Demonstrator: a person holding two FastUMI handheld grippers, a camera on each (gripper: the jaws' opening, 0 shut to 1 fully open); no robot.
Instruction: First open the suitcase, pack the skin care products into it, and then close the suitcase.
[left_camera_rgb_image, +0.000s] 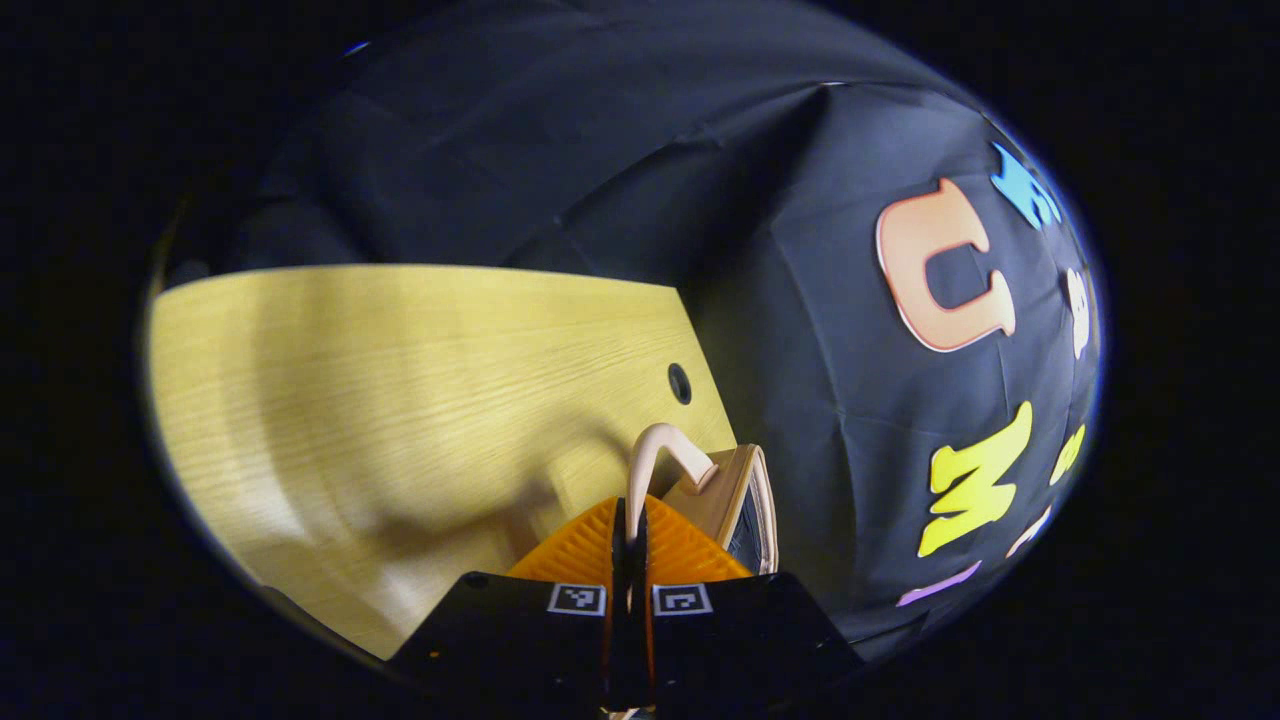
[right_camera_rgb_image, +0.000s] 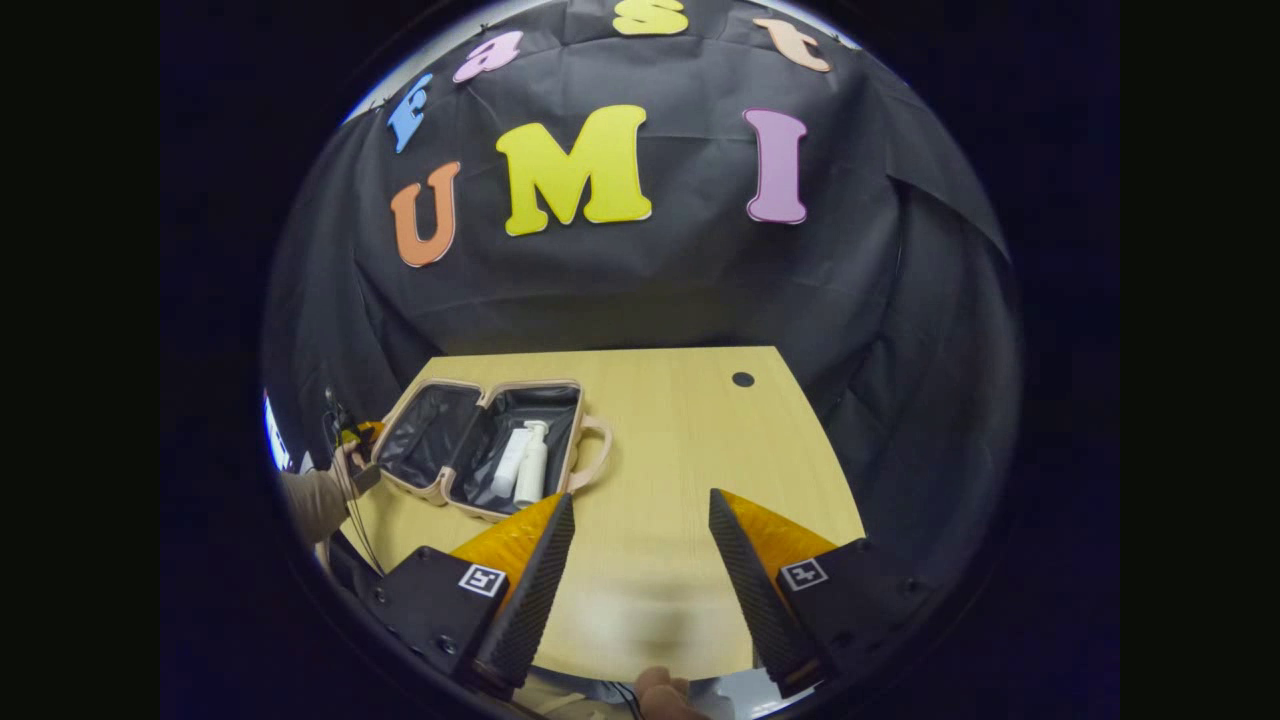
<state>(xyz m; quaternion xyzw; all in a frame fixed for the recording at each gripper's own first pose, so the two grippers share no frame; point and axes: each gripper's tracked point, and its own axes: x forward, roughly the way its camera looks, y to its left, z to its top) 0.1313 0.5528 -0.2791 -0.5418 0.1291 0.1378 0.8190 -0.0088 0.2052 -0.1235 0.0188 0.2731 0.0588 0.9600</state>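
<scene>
My left gripper (left_camera_rgb_image: 630, 535) sits right under its camera, fingers pressed together on the pale loop handle (left_camera_rgb_image: 662, 452) of the suitcase (left_camera_rgb_image: 742, 500), which rises just past my tips. Beyond it lies the wooden table (left_camera_rgb_image: 400, 380) with a small dark hole (left_camera_rgb_image: 679, 383) near its far edge.

My right gripper (right_camera_rgb_image: 640, 525) hangs spread wide above the table (right_camera_rgb_image: 680, 450), nothing between its fingers. Farther off to its left the suitcase (right_camera_rgb_image: 440, 440) lies open flat, dark lining up, with two white skin care bottles (right_camera_rgb_image: 524, 463) lying side by side in the half that carries the handle. At its far side a gloved hand (right_camera_rgb_image: 318, 500) holds my other gripper against the case's edge.
</scene>
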